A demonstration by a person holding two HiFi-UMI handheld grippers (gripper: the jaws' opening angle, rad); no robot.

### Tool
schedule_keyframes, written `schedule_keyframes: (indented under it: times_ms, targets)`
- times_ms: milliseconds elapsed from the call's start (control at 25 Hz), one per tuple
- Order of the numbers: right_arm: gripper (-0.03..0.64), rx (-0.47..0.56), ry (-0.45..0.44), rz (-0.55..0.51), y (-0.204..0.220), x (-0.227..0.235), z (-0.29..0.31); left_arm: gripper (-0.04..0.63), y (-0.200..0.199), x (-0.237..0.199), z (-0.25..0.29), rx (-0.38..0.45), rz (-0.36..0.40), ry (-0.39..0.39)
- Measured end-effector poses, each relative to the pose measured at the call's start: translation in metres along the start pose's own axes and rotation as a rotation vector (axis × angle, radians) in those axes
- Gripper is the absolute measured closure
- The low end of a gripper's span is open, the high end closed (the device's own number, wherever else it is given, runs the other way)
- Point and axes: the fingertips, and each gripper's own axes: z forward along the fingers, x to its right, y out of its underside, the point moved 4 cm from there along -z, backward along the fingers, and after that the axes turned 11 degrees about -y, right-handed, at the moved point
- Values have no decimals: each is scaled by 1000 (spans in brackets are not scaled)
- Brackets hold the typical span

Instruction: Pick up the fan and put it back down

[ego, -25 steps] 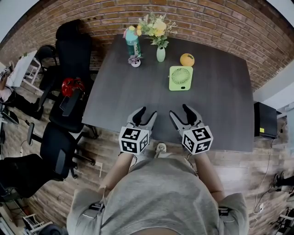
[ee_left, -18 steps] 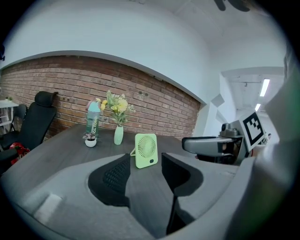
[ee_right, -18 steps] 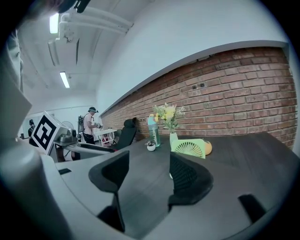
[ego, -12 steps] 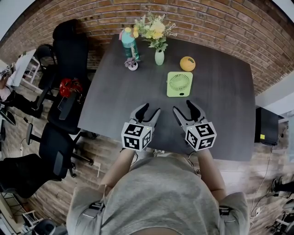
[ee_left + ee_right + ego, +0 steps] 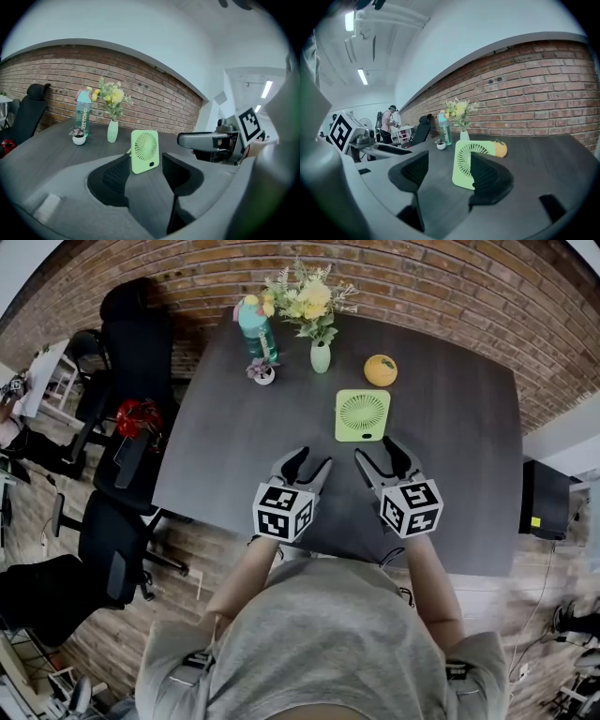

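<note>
A light green square fan (image 5: 362,415) stands upright on the dark table (image 5: 450,427), its round grille facing me. Both grippers hover over the table just short of it. My left gripper (image 5: 311,461) is open and empty, a little to the fan's left. My right gripper (image 5: 377,452) is also open and empty, close to the fan's near edge. In the left gripper view the fan (image 5: 145,151) shows between the open jaws of the left gripper (image 5: 144,176), still beyond them. In the right gripper view the fan (image 5: 464,164) stands beyond the right gripper (image 5: 446,173), partly hidden by its right-hand jaw.
Behind the fan lie an orange (image 5: 380,370), a vase of flowers (image 5: 320,356), a teal bottle (image 5: 253,329) and a small pot (image 5: 264,374). Black office chairs (image 5: 141,343) stand to the table's left. A person (image 5: 387,123) stands far off.
Both grippers have moved forward across the table from its near edge towards the fan. The fan stays where it was.
</note>
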Motion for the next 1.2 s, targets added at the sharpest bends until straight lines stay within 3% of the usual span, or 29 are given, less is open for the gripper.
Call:
schedule_keyframes:
  times_ms: [1200]
  targets:
    - [295,-116,57,25,32,104,62,347,34,-1,128,-163,89,63]
